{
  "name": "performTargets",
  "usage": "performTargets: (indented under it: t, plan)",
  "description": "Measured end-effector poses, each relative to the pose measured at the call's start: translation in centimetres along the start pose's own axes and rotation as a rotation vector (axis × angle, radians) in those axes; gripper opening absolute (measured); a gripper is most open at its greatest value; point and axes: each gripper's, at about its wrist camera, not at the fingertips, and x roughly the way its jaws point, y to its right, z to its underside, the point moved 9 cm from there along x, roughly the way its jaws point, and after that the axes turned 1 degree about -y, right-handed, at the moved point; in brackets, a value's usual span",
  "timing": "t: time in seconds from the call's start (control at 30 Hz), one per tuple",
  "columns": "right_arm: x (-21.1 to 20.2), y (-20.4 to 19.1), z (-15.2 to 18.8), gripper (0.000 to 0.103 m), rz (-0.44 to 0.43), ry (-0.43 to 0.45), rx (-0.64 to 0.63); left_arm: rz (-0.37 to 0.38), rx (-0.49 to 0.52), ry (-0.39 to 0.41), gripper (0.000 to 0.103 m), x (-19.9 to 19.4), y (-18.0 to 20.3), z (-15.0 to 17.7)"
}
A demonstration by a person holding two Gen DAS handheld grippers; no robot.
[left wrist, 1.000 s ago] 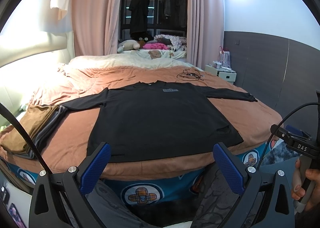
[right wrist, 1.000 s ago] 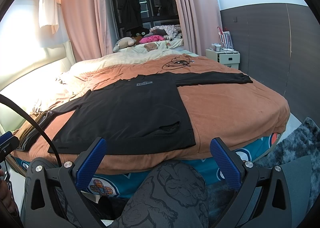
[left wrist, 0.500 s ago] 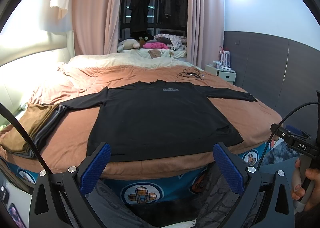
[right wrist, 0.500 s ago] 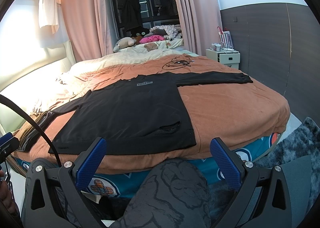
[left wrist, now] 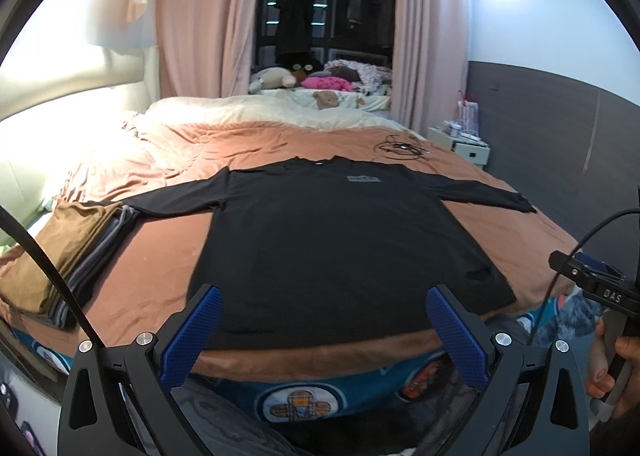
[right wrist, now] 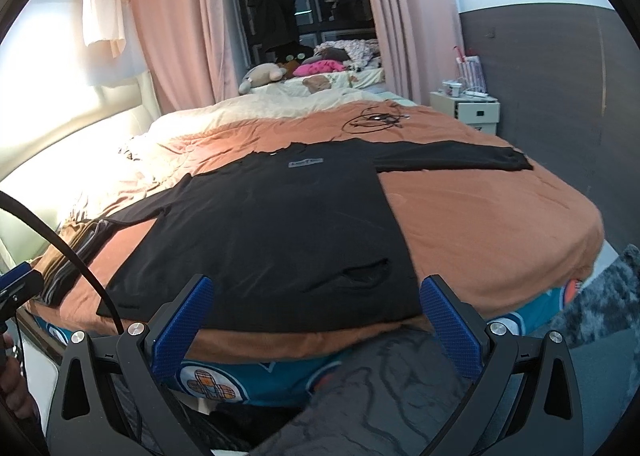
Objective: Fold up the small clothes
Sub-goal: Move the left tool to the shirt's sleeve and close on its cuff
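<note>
Rust-brown bedding covers the bed (left wrist: 500, 240), and a black long-sleeved shirt (left wrist: 340, 240) lies flat along its near edge, sleeves spread, probably laid out for the first fold. Near the left edge sits a stack of folded clothes (left wrist: 60, 256). Left gripper (left wrist: 326, 330) and right gripper (right wrist: 316, 320) hover before the hem, both released and empty.

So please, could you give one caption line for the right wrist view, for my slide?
Open right tongs hover before a black long-sleeved shirt spread flat on the bed.
</note>
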Motion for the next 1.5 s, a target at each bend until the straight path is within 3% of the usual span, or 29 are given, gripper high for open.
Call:
performTargets:
  t: [0.23, 0.53, 0.63, 0.8, 0.97, 1.1, 1.3, 1.5]
  plan:
    - [4.7, -1.1, -3.3, 0.103, -0.101, -0.047, -0.013, -0.065, -0.037, -0.022, 0.103, 4.3, -4.8, -2.8]
    - [11.6, -1.8, -6.9, 0.103, -0.144, -0.093, -0.048, -0.124, -0.167, -0.067, 0.097, 10.1, -13.2, -5.3]
    - [14.3, -2.9, -7.8, 0.096, -0.165, -0.125, -0.066, -0.151, -0.194, -0.074, 0.097, 11.4, -15.4, -6.0]
    - [18.1, -3.8, -10.1, 0.095, -0.195, -0.173, -0.087, -0.180, -0.221, -0.094, 0.095, 13.9, -18.5, -7.1]
    - [21.3, -5.6, -12.1, 0.093, -0.217, -0.200, -0.110, -0.202, -0.258, -0.132, 0.090, 17.2, -22.0, -7.6]
    - [24.1, -7.4, -13.1, 0.077, -0.229, -0.230, -0.115, -0.224, -0.299, -0.162, 0.090, 19.7, -24.8, -7.7]
    - [28.6, -9.9, -14.5, 0.077, -0.273, -0.275, -0.110, -0.245, -0.342, -0.200, 0.090, 23.5, -28.8, -7.9]
    - [33.4, -11.3, -14.9, 0.077, -0.243, -0.330, -0.089, -0.285, -0.391, -0.239, 0.090, 27.2, -32.9, -7.6]
